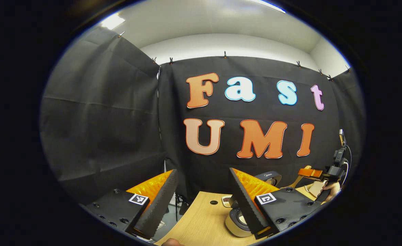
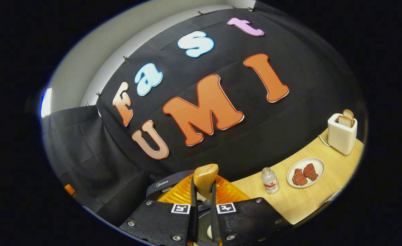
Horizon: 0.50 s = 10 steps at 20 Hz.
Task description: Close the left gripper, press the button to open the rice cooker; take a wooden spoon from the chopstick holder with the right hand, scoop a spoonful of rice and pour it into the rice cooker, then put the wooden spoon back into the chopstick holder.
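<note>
Left gripper view sits low over the table (image 1: 201,218), facing the back wall. Right gripper view is tilted, same wall, close above the rice cooker (image 2: 173,182). Both share the cooker.

Left tongs (image 1: 203,201) with jaws spread wide above the wooden counter (image 1: 201,222). Near the right jaw, a round beige container (image 1: 236,223); beyond it, the rice cooker (image 1: 271,177). Far right: the other tongs (image 1: 310,173) gripping a wooden spoon (image 1: 298,180), held by a hand (image 1: 331,188).
</note>
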Tool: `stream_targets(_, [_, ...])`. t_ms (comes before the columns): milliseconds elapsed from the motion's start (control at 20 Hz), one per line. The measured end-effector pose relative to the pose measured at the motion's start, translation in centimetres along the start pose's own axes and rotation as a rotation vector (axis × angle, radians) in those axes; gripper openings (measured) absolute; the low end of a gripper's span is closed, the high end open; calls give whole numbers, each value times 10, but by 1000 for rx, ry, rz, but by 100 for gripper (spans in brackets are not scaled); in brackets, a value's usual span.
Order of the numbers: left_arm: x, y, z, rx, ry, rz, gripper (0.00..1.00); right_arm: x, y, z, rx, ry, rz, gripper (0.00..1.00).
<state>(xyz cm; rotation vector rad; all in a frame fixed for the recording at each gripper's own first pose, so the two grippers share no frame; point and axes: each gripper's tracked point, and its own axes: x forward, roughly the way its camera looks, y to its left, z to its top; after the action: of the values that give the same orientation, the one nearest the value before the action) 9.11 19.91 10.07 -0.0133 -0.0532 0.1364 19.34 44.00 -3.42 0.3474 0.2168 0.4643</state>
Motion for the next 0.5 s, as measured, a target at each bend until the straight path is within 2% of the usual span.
stream_targets(250, [3,-2,-1,11,1,3,96,1,12,-2,-79,1,37,14])
stream_targets(500, [5,-8,-1,2,2,-4,96,1,28,-9,-220,-4,91,14])
